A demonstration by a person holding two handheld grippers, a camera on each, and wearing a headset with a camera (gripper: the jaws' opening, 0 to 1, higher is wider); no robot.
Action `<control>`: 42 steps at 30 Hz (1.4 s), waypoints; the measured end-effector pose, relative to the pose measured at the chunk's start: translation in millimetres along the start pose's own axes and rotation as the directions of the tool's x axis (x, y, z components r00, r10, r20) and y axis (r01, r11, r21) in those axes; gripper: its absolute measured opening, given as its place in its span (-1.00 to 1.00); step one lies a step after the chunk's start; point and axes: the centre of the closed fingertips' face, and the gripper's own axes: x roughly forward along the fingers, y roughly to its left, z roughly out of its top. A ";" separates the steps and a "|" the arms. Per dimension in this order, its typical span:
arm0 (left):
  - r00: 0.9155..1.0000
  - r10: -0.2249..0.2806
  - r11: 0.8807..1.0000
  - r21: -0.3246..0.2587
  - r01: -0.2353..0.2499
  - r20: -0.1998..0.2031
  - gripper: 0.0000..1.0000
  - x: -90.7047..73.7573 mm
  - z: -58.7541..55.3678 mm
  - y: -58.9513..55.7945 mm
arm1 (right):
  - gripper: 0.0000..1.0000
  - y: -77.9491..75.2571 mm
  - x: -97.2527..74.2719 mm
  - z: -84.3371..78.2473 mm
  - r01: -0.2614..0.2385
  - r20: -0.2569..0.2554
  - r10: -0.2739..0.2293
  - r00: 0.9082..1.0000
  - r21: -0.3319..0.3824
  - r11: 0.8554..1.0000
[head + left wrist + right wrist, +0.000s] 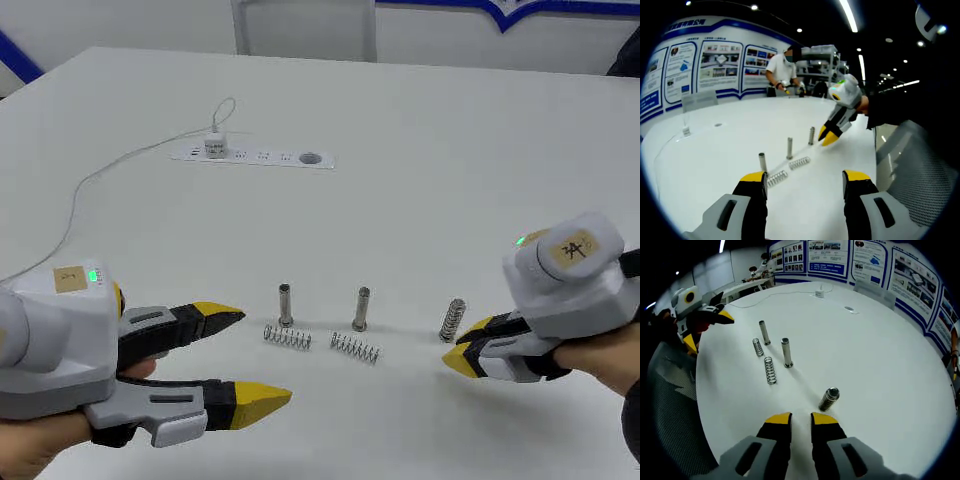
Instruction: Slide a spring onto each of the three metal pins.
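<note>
Three metal pins stand upright in a row running 9 to 3 o'clock across the table point(430, 150), their long axes vertical. The left pin point(285, 304) and the middle pin point(361, 308) are bare. The right pin point(833, 391) carries a fitted spring point(452, 322) around its shaft and leans a little toward 1 o'clock in the head view. Two springs lie flat on the table. The first loose spring point(287, 337) is at 6 o'clock of the left pin and the second loose spring point(355, 348) is at 6 o'clock of the middle pin. Both have their long axes running from 9 towards 4 o'clock. The left tool point(258, 355) sits at 8 o'clock of the pins, level, pointing toward 3 o'clock, with its jaws spread wide and empty. The right tool point(466, 345) sits at 5 o'clock of the fitted spring, near but not touching it. It points toward 8 o'clock, with its jaws narrow, almost together, and gripping nothing.
</note>
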 end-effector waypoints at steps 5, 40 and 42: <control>1.000 0.000 1.000 0.002 0.000 -0.001 0.24 -0.4 0.2 -0.3 | -0.68 15.8 6.1 13.1 -0.035 0.010 0.035 0.999 -0.045 0.998; 1.000 -0.015 1.000 0.010 0.016 -0.026 0.22 1.7 -4.9 -3.7 | -0.73 46.2 56.7 36.1 -0.146 -0.062 0.137 0.989 -0.153 0.977; 0.999 -0.017 1.000 0.012 0.018 -0.028 0.22 2.0 -5.2 -3.9 | -0.77 45.2 57.5 34.8 -0.145 -0.073 0.136 0.988 -0.151 0.978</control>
